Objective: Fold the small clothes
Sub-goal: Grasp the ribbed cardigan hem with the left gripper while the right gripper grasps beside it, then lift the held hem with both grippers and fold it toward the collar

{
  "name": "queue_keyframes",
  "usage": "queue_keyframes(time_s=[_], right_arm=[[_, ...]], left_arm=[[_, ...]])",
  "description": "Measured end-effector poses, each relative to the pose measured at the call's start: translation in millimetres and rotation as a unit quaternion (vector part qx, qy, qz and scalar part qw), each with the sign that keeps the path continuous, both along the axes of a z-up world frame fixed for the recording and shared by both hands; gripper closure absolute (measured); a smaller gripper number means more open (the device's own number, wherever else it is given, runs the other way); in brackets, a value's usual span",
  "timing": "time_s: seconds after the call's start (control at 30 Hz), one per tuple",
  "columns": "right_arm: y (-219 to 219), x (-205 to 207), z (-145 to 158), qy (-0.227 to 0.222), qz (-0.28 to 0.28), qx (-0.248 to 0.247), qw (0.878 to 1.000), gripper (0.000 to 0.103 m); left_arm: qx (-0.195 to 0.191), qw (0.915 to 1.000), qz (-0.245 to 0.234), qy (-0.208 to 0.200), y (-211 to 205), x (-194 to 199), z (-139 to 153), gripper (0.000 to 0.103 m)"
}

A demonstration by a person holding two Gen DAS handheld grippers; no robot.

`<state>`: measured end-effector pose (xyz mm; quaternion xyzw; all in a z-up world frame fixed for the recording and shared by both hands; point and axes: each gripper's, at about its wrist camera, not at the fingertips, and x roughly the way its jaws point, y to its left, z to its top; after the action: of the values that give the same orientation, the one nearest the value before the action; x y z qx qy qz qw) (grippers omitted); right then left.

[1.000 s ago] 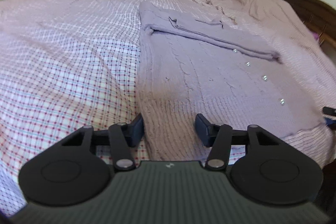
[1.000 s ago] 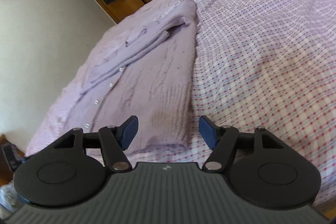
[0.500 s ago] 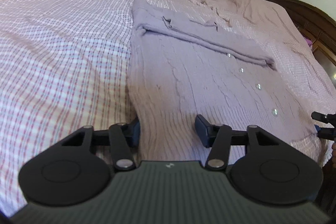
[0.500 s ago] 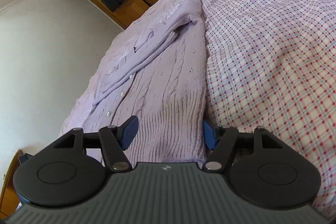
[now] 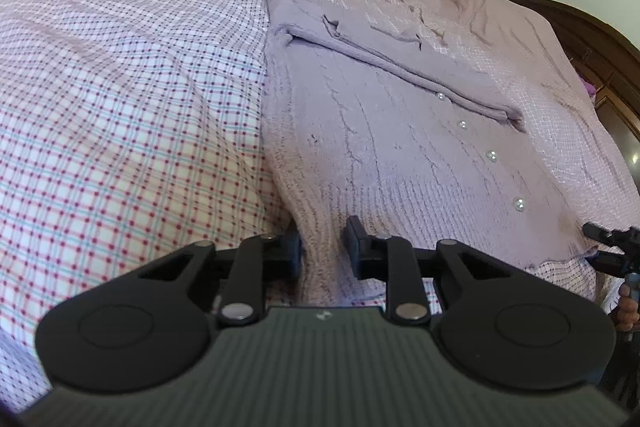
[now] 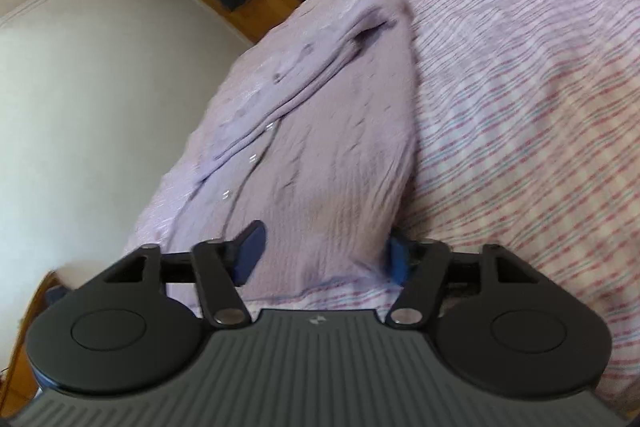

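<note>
A bed [image 5: 120,99] under a checked sheet carries a lilac knitted cardigan [image 5: 400,131], laid flat toward the right side with one sleeve [image 5: 400,67] folded across its far part and pearl buttons [image 5: 491,155] running down its right half. The left gripper [image 5: 322,251] has just been closing and now pinches the near-left hem corner. The right gripper [image 6: 324,255] has also been narrowing; the near-right hem lies between its jaws, apparently not yet pinched. If lifted now, the right corner could slip free and the fold go skewed; the loose knit may also stretch.
</note>
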<state>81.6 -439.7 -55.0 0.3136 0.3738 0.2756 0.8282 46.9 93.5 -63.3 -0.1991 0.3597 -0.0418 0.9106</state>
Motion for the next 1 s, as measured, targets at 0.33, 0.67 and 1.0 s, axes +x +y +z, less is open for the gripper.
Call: queue_keyframes(time_s=[0.33,0.67,1.0], right_arm=[[-3.4,-4.1,0.3,-0.005,-0.035,-0.034,0.999,0.093],[1.1,-7.5,4.2,-0.025,-0.039,-0.060,0.997,0.094],[17.6,-3.8,18.7,-0.061,-0.032,-0.061,0.996,0.094]], left_arm=[[0.036,0.9993,0.003,-0.012,-15.0,0.8,9.0,0.091],[0.054,0.9979,-0.002,-0.036,-21.6,-0.7,16.5,0.091],[0.043,0.9975,0.007,-0.056,-23.5,7.9,33.9,0.091]])
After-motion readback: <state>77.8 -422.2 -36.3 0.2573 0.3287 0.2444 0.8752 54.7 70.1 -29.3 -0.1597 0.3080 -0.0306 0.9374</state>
